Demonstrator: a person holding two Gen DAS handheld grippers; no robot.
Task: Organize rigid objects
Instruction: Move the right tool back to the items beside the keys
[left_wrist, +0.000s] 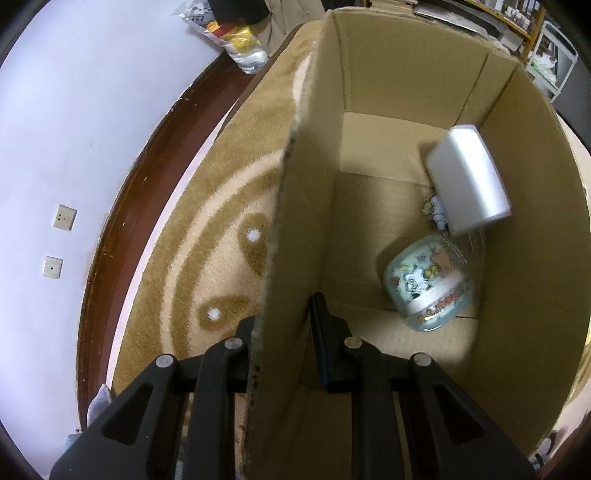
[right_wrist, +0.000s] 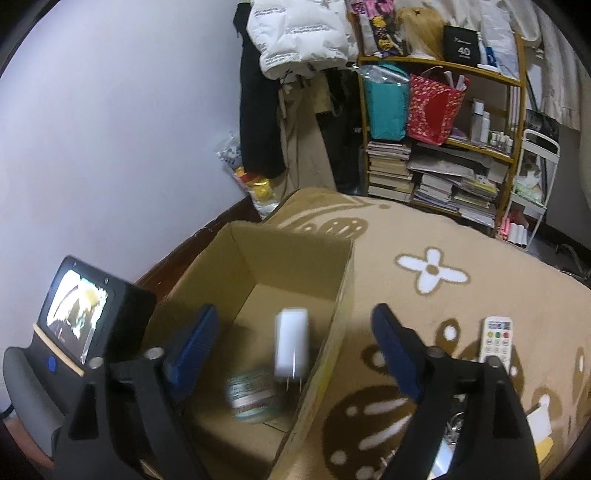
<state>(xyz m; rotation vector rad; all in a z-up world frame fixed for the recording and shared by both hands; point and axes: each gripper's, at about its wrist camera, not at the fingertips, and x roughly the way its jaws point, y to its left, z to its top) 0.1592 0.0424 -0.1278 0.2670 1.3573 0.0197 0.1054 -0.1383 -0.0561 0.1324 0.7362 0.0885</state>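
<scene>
An open cardboard box (left_wrist: 406, 74) stands on the carpet. My left gripper (left_wrist: 284, 317) is shut on the box's near-left wall, one finger outside and one inside. Inside lie a round tin with cartoon print (left_wrist: 428, 284) and a white rectangular block (left_wrist: 469, 177), which is tilted and blurred by the right wall. In the right wrist view, my right gripper (right_wrist: 295, 310) is open above the box (right_wrist: 258, 258), holding nothing. The white block (right_wrist: 291, 343) shows blurred below the gap between its fingers, just above the tin (right_wrist: 255, 397).
A white remote (right_wrist: 496, 339) lies on the patterned beige carpet (right_wrist: 461, 240) right of the box. Small white items (right_wrist: 539, 424) sit at the lower right. A crowded bookshelf (right_wrist: 443, 166) and hanging clothes (right_wrist: 295, 92) stand behind. The wall (left_wrist: 74, 129) runs left of the box.
</scene>
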